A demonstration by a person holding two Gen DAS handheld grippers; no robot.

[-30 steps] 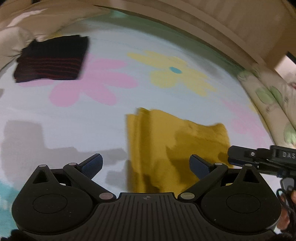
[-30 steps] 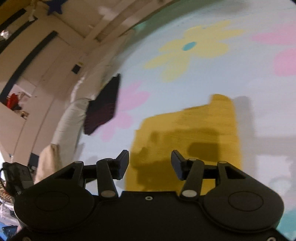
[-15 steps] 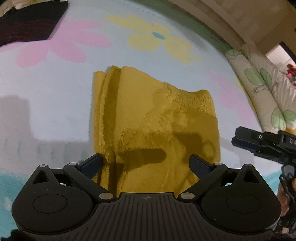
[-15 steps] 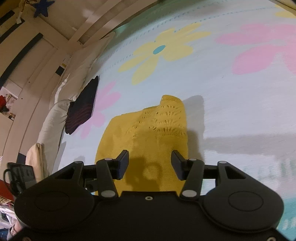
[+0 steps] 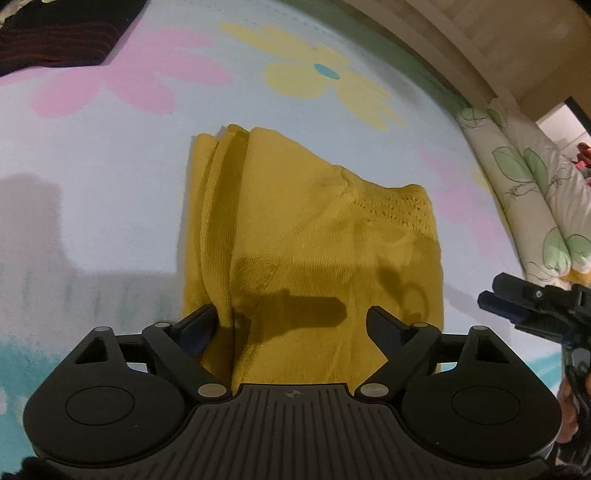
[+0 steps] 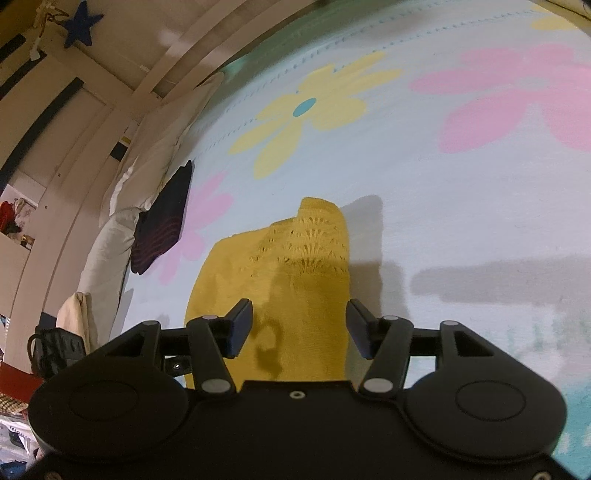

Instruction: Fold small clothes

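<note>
A mustard-yellow knit garment (image 5: 314, 251) lies partly folded on the flowered bedspread, with pleated layers along its left edge. My left gripper (image 5: 291, 325) is open just above the garment's near edge, with its jaws on either side of the cloth. My right gripper (image 6: 299, 328) is open over the garment's (image 6: 295, 266) near right part, holding nothing. The right gripper also shows at the right edge of the left wrist view (image 5: 532, 299).
A dark folded garment with red stripes (image 5: 59, 33) lies at the far left of the bedspread; it also shows in the right wrist view (image 6: 166, 221). Leaf-print pillows (image 5: 535, 192) line the right side. White pillows (image 6: 147, 173) and a wooden bed frame (image 6: 177, 85) border the far side.
Both grippers have moved forward and down toward the yellow garment, which now fills more of each view. Both stay open.
</note>
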